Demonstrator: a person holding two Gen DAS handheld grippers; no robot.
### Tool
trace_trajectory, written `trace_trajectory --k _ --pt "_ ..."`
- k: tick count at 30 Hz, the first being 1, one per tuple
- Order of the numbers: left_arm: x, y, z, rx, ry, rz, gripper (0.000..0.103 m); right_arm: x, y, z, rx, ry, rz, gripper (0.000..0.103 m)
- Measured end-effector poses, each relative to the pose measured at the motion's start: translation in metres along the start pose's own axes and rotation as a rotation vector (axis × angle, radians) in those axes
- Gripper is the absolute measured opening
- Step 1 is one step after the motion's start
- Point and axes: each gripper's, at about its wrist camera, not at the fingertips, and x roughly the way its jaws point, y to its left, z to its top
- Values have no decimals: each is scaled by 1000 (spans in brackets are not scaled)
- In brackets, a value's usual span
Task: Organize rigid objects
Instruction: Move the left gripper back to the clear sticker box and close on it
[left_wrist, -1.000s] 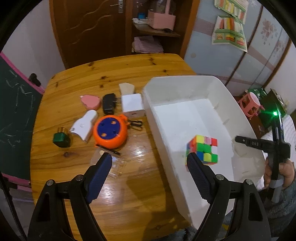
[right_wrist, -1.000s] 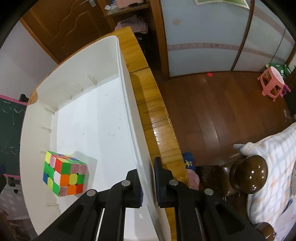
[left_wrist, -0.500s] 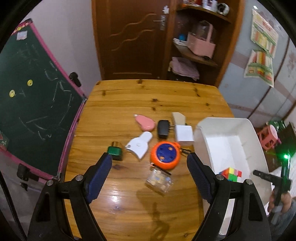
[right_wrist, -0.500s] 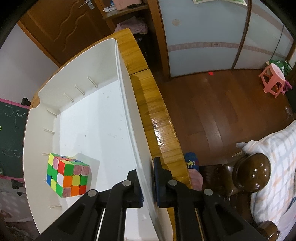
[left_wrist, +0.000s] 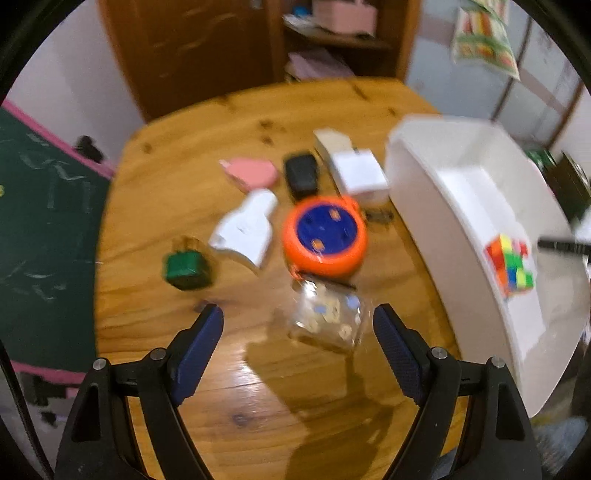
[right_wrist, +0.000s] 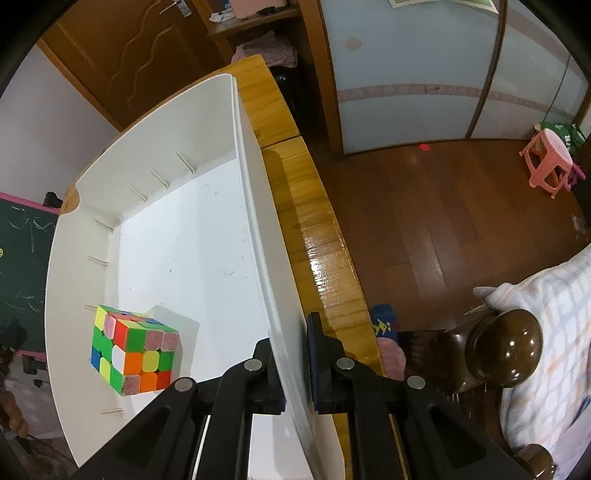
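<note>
My left gripper (left_wrist: 298, 325) hangs open above the wooden table (left_wrist: 155, 206), its jaws either side of a clear plastic box (left_wrist: 327, 317) that lies below, untouched. Just beyond sit an orange and blue round reel (left_wrist: 325, 236), a white plug-shaped piece (left_wrist: 245, 229), a green block (left_wrist: 186, 267), a pink piece (left_wrist: 253, 171), a black adapter (left_wrist: 302, 175) and a white cube charger (left_wrist: 360, 175). A white bin (left_wrist: 436, 206) at the right holds a colour cube (left_wrist: 511, 264). My right gripper (right_wrist: 293, 354) is shut on the white bin's right wall (right_wrist: 258, 236), beside the colour cube (right_wrist: 135, 349).
A green chalkboard (left_wrist: 44, 221) stands left of the table. Behind are a brown door and a shelf with a pink basket (left_wrist: 343, 14). In the right wrist view a strip of table edge (right_wrist: 317, 240), a pink stool (right_wrist: 550, 158) and a dark wooden chair knob (right_wrist: 504, 349) show.
The left gripper swung left from over the bin to over the loose objects, then dropped closer to the clear box. The right gripper kept its hold on the bin wall.
</note>
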Motion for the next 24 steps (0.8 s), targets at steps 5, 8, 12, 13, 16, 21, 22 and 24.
trace_trajectory --k 5,8,12,13,16,21,22,24 --pt "33 -2 -7 18 65 -68 86 0 -3 0 23 1 22 9" --pt "41 -4 -5 27 70 -102 86 0 -4 0 22 1 21 9" --pt "50 -11 -3 62 77 -138 86 0 -7 0 35 2 32 10" --pt "52 -14 -2 74 80 -137 86 0 -7 0 38 2 34 10" --pt "58 -21 0 110 76 -122 86 1 -9 0 41 1 37 10" --pt "67 -23 2 115 84 -104 85 2 -9 -1 42 -2 33 10" --pt "69 -21 2 116 86 -102 85 2 -9 -1 42 -2 33 10" --pt "73 -20 2 121 80 -91 85 2 -9 -1 41 -2 33 10"
